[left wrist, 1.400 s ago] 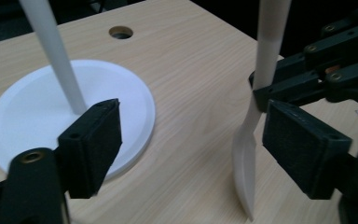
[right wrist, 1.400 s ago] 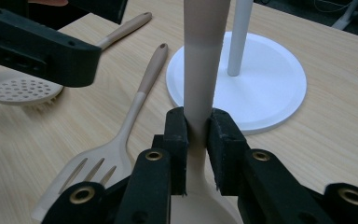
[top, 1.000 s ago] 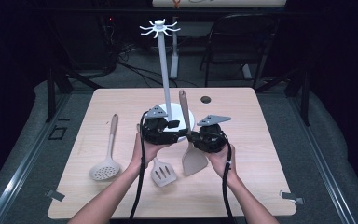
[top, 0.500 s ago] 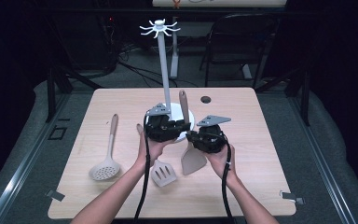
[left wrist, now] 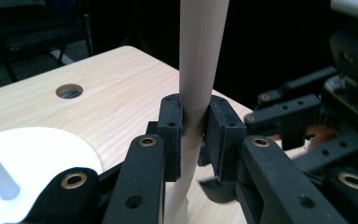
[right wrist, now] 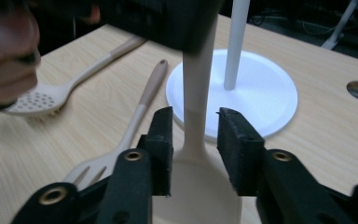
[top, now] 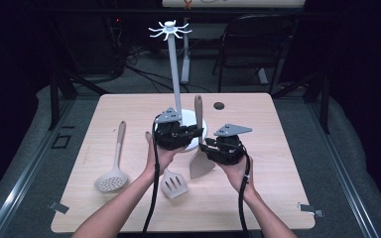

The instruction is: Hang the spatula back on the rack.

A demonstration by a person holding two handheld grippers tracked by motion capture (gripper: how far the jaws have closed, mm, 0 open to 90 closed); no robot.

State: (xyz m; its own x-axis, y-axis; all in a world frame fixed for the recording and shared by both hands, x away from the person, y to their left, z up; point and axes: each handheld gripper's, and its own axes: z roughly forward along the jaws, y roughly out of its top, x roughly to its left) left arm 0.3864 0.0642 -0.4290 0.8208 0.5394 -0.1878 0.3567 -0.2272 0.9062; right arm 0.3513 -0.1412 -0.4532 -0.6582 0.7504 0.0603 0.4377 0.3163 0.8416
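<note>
A beige spatula (top: pixel 199 148) stands almost upright over the table, blade down. My left gripper (top: pixel 196 132) has just closed and is shut on its handle (left wrist: pixel 196 70), the pads pressing both sides. My right gripper (top: pixel 207 148) sits lower, at the neck above the blade (right wrist: pixel 200 196). Its jaws have just been opening and stand apart, with a gap on each side of the neck (right wrist: pixel 195 135). In the left gripper view, the right gripper (left wrist: pixel 303 105) shows at the right edge.
A white hook stand (top: pixel 172 59) rises from a round base (right wrist: pixel 256 93) just behind the grippers. A slotted turner (top: pixel 172 184) and a perforated skimmer (top: pixel 113 176) lie front left. A cable hole (top: pixel 220 105) is at the table's back.
The left jaws have closed on the spatula handle. The right jaws have come off the neck. Both hands stay where they were.
</note>
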